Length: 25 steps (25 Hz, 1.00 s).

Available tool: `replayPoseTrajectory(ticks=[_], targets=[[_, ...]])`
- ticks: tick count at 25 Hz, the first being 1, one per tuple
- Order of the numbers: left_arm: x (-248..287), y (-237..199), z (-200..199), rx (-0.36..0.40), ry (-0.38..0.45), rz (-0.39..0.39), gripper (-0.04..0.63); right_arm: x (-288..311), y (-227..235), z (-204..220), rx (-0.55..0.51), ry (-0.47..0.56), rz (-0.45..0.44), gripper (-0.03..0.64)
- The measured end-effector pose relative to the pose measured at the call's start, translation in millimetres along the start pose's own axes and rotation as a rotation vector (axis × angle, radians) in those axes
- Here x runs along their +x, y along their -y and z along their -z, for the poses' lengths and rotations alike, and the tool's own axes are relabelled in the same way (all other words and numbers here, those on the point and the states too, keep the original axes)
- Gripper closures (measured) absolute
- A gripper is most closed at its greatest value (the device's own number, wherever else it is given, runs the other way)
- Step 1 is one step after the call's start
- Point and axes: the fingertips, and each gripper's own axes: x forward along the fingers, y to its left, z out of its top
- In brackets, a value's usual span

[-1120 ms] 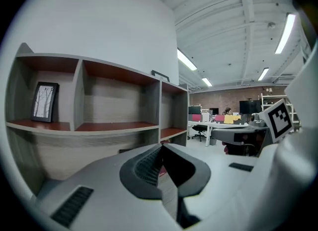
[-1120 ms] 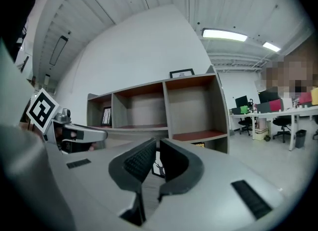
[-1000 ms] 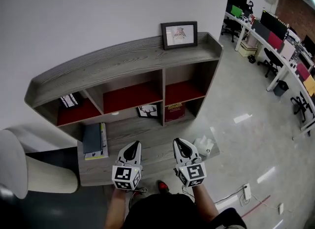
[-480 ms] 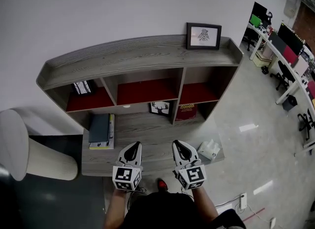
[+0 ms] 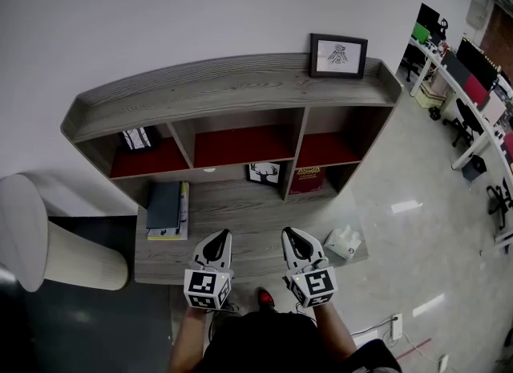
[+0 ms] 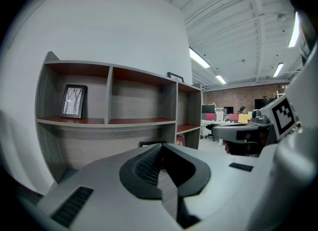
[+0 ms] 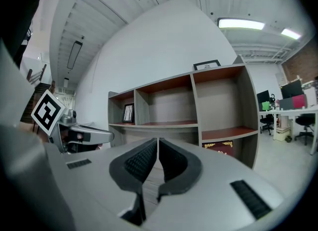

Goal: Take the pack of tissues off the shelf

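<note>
1. Right tool (image 5: 293, 238) is hovering low in front of the person, its jaws drawn to a thin slit with nothing between them. The left tool (image 5: 215, 240) is sitting beside it, likewise closed and empty. If the right tool is going in like this, it is likely butting the target instead of straddling it.
2. Just to the right, the pack of tissues (image 5: 343, 242) is lying on the lowest board of the shelf (image 5: 240, 89), close to its front right corner. A nudge from closed jaws is risking a push over that edge onto the floor (image 5: 417, 195). The wrapper also looks soft, so a shallow pinch may be slipping off.
3. Farther back, a small deer picture (image 5: 263, 172) and a red box (image 5: 309, 179) are standing against the cubbies. Reaching too deep is risking tipping them.
4. At the top, a framed picture (image 5: 338, 54) is standing well apart and is facing little danger.
</note>
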Motion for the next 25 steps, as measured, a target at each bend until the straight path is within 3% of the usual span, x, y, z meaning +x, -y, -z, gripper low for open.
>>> replayPoseTrajectory(ticks=[25], targets=[[-1.2, 3.9, 1.6, -0.002, -0.005, 0.005, 0.589, -3.2, 0.7, 3.5, 0.017, -0.002, 0.004, 0.580]])
